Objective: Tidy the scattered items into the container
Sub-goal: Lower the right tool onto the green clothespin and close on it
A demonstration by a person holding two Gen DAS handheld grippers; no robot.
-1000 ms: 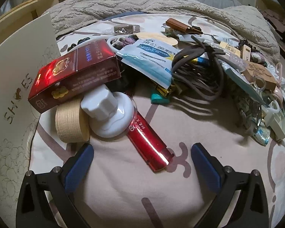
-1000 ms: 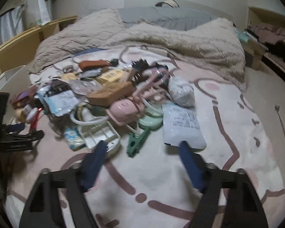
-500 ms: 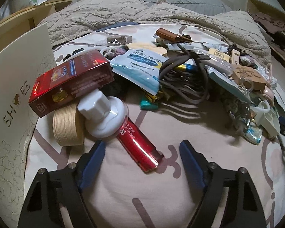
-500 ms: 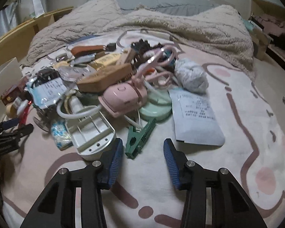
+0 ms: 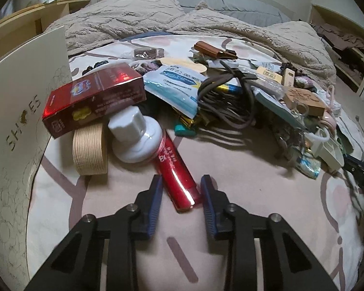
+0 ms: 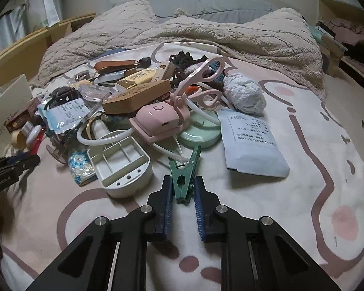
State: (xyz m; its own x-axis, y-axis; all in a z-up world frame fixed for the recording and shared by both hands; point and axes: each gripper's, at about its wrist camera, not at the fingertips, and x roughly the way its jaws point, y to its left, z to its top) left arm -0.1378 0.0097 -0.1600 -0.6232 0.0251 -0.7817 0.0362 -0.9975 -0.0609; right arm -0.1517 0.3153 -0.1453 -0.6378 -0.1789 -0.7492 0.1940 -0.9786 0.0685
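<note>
red tube (image 5: 176,173) lies on the bed (image 5: 242,169), its white cap against the tan tape roll (image 5: 89,150) beside the shoe box (image 5: 19,126); my left hand-held gripper (image 5: 180,190) is clamped on its near end. green clip (image 6: 185,173) lies by the white tray (image 6: 123,167); my right hand-held gripper (image 6: 182,194) is closed on its handles.

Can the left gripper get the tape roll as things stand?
Probably not right now. The left gripper has its jaws shut on the red tube, and the tape roll sits wedged under the red box, against the white cap.
</note>
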